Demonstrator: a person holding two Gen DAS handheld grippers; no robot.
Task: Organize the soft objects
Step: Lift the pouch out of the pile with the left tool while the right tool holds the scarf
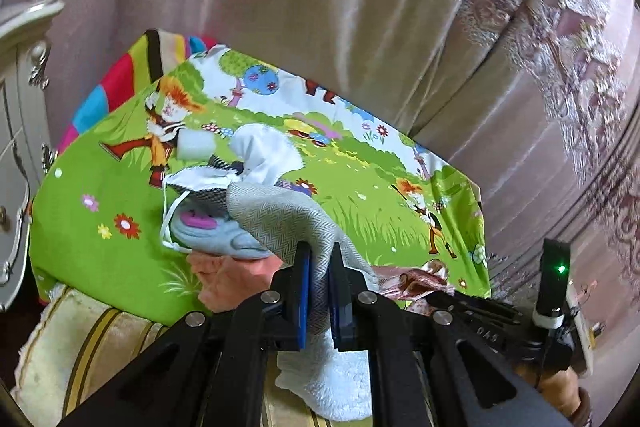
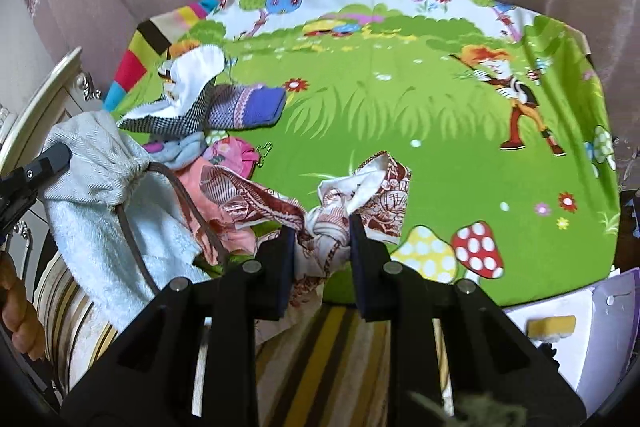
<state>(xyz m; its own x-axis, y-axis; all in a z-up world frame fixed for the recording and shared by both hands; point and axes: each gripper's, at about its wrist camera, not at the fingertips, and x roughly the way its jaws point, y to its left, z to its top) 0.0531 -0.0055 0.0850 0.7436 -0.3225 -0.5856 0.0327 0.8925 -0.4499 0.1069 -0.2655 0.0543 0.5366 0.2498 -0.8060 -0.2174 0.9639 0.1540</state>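
My left gripper (image 1: 319, 259) is clamped tight on the rim of a grey herringbone drawstring bag (image 1: 280, 215), lower centre of its view. My right gripper (image 2: 322, 231), jaws narrowed, pinches a bunched red-and-white printed cloth (image 2: 360, 195) just above the green cartoon mat (image 2: 400, 115). I judge I'm mid-loading: next, carry the cloth over to the bag mouth at lower left and release inside. More socks (image 2: 248, 103) wait at upper left.
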